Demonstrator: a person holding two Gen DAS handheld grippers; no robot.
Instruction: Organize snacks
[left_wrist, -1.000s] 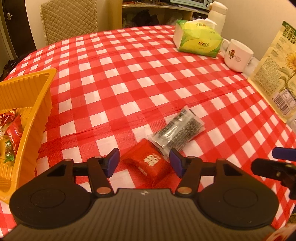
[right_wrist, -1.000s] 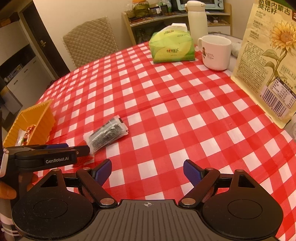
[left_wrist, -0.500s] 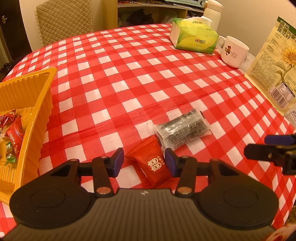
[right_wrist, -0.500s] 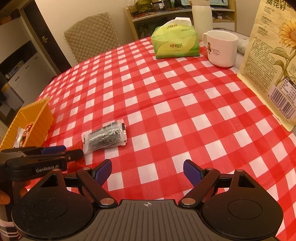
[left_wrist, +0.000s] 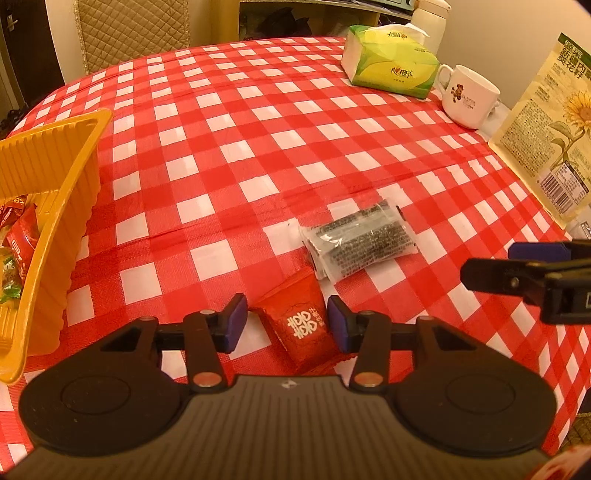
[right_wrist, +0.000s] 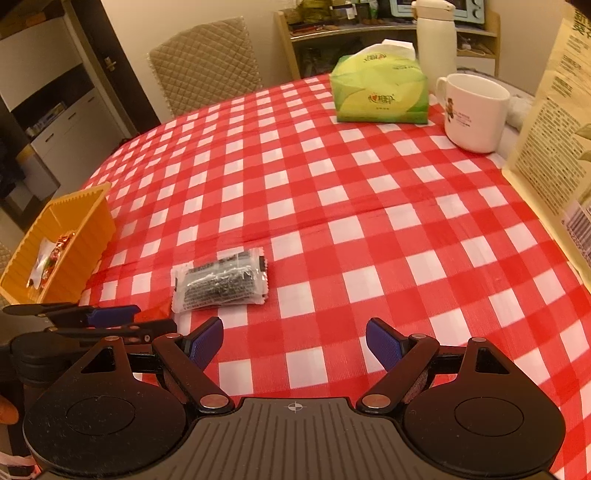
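Closest to you, your left gripper (left_wrist: 286, 325) is down over the red snack packet (left_wrist: 303, 325), which lies on the checked tablecloth (left_wrist: 240, 147) right between the blue pads (left_wrist: 236, 321). The jaws have just been closing in on it; the right pad looks to be at the packet's edge, but there's a sliver of gap on the left, so you're not really pinching it yet. Your right gripper (right_wrist: 295, 347) hangs wide open over bare cloth, nothing between its fingers. Just past the red packet, touching or nearly touching its far corner, sits the clear packet of dark stuff (left_wrist: 360, 240), lying flat. Off to the left edge is the yellow tray (left_wrist: 59, 206) with a few wrapped snacks already in it. Further back on the right you've got the sunflower seed bag (left_wrist: 554, 122) standing up, then the white mug (left_wrist: 467, 98) and the green tissue pack (left_wrist: 388, 66) at the far side.
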